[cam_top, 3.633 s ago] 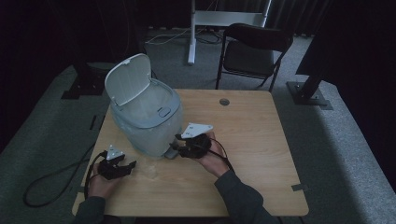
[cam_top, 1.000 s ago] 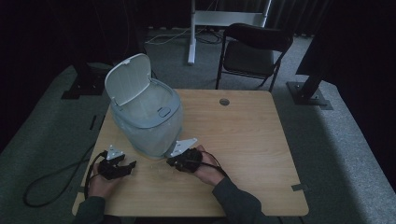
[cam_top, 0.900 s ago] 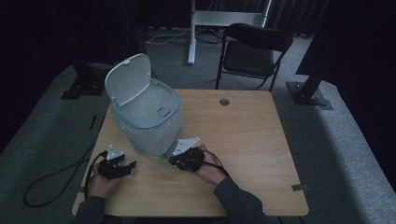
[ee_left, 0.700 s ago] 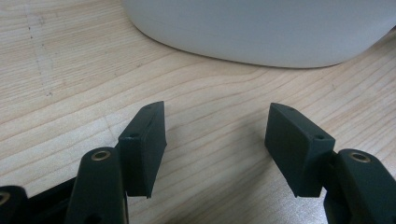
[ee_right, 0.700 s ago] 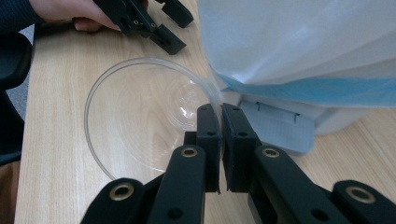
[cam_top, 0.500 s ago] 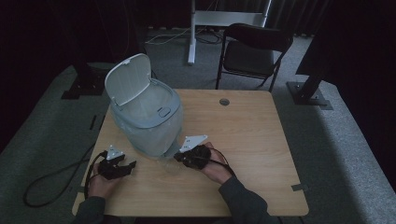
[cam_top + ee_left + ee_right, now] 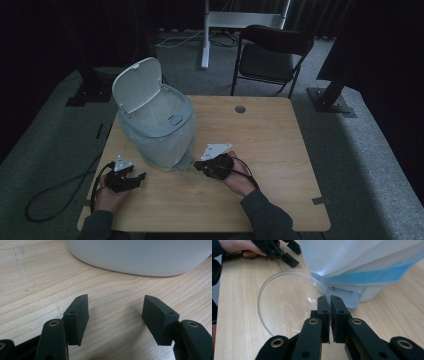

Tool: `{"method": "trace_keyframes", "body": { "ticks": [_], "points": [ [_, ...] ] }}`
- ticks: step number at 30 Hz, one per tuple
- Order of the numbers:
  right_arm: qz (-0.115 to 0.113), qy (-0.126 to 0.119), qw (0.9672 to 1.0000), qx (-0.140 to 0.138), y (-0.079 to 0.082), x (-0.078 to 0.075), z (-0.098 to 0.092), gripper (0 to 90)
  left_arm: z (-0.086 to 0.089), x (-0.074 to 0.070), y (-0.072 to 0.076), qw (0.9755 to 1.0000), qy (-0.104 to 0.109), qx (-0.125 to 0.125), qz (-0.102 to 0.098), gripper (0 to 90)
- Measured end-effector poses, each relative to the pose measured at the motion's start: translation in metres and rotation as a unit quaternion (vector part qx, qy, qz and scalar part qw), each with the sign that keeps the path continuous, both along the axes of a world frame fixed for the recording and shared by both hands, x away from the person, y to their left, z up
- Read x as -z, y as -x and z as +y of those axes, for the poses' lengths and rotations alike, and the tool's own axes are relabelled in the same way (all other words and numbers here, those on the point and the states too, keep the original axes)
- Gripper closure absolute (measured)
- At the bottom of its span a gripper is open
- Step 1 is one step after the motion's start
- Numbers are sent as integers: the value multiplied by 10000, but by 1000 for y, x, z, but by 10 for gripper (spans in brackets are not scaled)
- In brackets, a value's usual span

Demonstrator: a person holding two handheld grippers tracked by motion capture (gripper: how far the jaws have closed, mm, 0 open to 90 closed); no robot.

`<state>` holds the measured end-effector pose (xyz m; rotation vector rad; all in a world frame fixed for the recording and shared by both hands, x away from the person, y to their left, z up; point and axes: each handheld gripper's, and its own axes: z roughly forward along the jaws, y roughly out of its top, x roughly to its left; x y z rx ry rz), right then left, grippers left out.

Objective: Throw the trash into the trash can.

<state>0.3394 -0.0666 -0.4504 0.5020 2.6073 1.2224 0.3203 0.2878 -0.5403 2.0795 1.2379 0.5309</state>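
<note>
My right hand-held gripper (image 7: 330,320), low centre of frame, has its jaws pinched on the rim of a clear plastic lid (image 7: 289,302), held beside the bin (image 7: 160,125) base. My left hand-held gripper (image 7: 125,179) rests on the bench (image 7: 280,150) lower left, jaws spread wide, empty.

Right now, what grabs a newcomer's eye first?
The pale bin with its lid flipped up, on the table's left half. Beside its base, the right gripper pinches the rim of a clear plastic lid, while the left gripper rests open over bare wood.
</note>
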Motion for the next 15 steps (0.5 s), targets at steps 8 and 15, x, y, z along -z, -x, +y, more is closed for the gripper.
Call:
{"method": "trace_keyframes", "body": {
  "ticks": [8, 15],
  "points": [
    [-56, -37, 9999, 141, -2, -6, -14, 861, 0, 0, 0, 10000, 2, -5, -3, 387],
    [-68, -70, 9997, 213, -2, -7, -20, 862, 0, 0, 0, 10000, 2, -6, -3, 387]
  ]
}}
